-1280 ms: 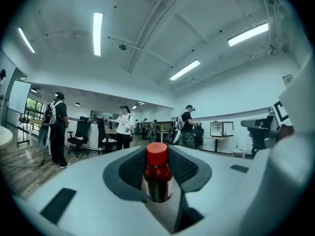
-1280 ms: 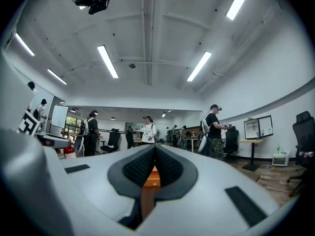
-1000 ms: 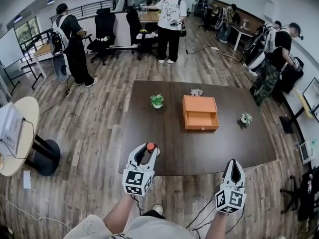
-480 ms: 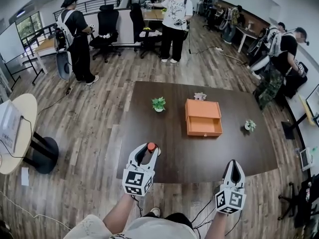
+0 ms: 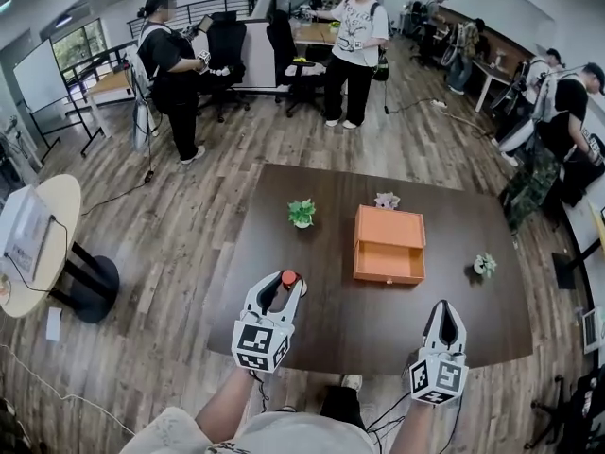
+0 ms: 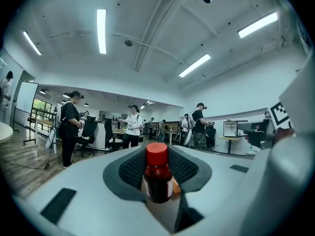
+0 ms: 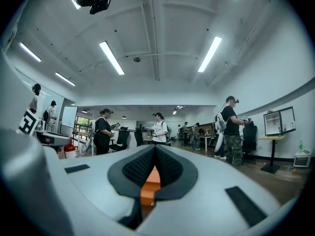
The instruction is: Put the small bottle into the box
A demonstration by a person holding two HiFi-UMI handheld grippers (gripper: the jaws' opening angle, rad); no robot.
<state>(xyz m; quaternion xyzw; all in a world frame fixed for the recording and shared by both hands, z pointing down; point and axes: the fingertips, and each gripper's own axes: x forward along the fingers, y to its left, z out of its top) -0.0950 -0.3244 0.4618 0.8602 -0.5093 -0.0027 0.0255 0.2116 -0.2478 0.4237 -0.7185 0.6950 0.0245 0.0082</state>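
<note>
The box (image 5: 388, 245) is sitting near the middle of the table (image 5: 312, 320), with the left plant (image 5: 302, 213) standing to its left, the rear plant (image 5: 386, 200) just behind it and the right plant (image 5: 485, 265) off to its right. At the table's near edge the left gripper (image 5: 284, 282) is hovering — the small bottle (image 6: 157, 173) standing upright between its jaws — and the right gripper (image 5: 444, 308) is hanging farther right.

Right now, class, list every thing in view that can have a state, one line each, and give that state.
left gripper, shut on the small bottle
small bottle, upright, red cap on
right gripper, shut, nothing between its jaws
box, drawer pulled out toward the person
</note>
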